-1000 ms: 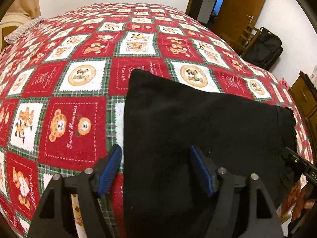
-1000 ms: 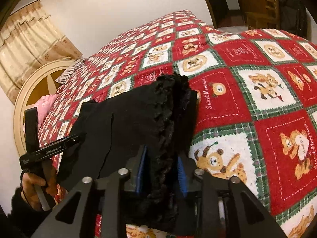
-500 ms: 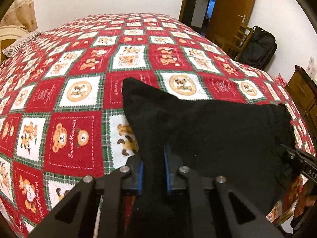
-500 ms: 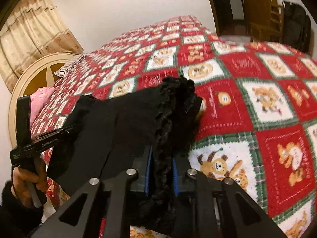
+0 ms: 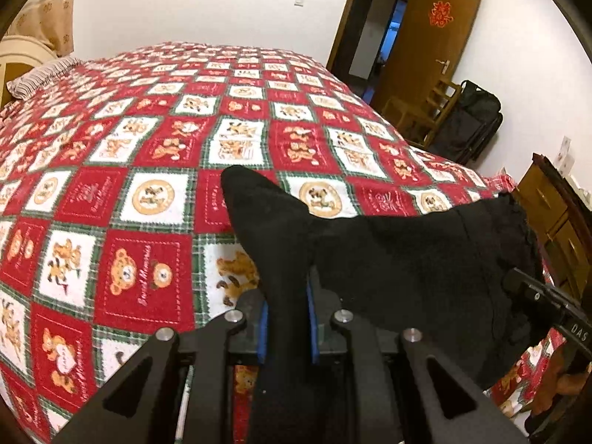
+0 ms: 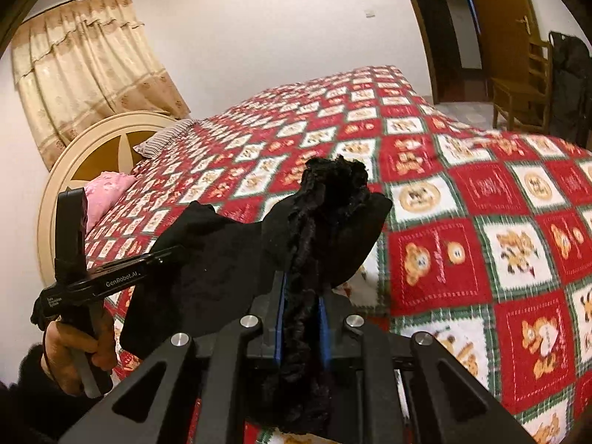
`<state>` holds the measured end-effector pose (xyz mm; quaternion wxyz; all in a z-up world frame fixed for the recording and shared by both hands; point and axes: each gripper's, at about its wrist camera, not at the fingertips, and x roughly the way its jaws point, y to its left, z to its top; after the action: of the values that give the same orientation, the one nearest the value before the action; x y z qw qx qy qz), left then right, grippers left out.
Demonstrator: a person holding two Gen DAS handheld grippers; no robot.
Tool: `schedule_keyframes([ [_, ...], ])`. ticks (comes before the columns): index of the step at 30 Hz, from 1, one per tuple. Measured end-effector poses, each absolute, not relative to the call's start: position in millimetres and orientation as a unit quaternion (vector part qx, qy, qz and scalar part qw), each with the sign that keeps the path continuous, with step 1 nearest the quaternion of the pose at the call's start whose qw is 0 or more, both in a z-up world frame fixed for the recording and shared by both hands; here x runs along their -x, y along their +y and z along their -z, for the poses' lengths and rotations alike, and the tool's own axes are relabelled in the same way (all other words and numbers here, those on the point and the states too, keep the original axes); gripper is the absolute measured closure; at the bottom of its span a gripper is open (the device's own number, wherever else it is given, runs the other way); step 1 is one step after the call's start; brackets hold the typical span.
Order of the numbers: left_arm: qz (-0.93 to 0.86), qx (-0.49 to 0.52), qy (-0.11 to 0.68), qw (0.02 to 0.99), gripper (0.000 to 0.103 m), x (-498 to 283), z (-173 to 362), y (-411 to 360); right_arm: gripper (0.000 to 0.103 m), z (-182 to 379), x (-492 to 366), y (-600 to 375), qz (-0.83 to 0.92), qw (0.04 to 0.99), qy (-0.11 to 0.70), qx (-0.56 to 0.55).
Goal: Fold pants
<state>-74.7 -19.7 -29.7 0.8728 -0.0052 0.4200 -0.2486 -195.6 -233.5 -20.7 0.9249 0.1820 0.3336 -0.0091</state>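
Pants (image 5: 407, 259) are stretched lengthwise between left gripper (image 5: 285, 327) and right gripper (image 6: 300, 323), each clamped on one end above the bed (image 5: 148, 192).

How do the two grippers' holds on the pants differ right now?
The left gripper pinches a smooth, flat edge of the pants; the right gripper clamps the bunched, ruffled edge. The left-held corner sticks up as a plain point; the right-held end is frilly. Both are shut on the fabric, lifted off the bedspread.

Black pants (image 5: 399, 266), soft and bunched. Held above the bed at both ends, sagging between. Ruffled edge, possibly the waistband, at right.
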Motion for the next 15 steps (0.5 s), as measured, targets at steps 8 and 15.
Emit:
schedule_keyframes([
  [8, 0.251, 0.025, 0.406, 0.878, 0.087, 73.4, 14.7, -10.2, 0.088, 13.7, 191.6, -239.2, 0.002, 0.926, 0.319, -0.203],
  [15, 0.242, 0.030, 0.410, 0.879, 0.087, 66.5, 16.4, -5.0, 0.088, 9.4, 180.3, -233.9, -0.009, 0.927, 0.319, -0.199],
])
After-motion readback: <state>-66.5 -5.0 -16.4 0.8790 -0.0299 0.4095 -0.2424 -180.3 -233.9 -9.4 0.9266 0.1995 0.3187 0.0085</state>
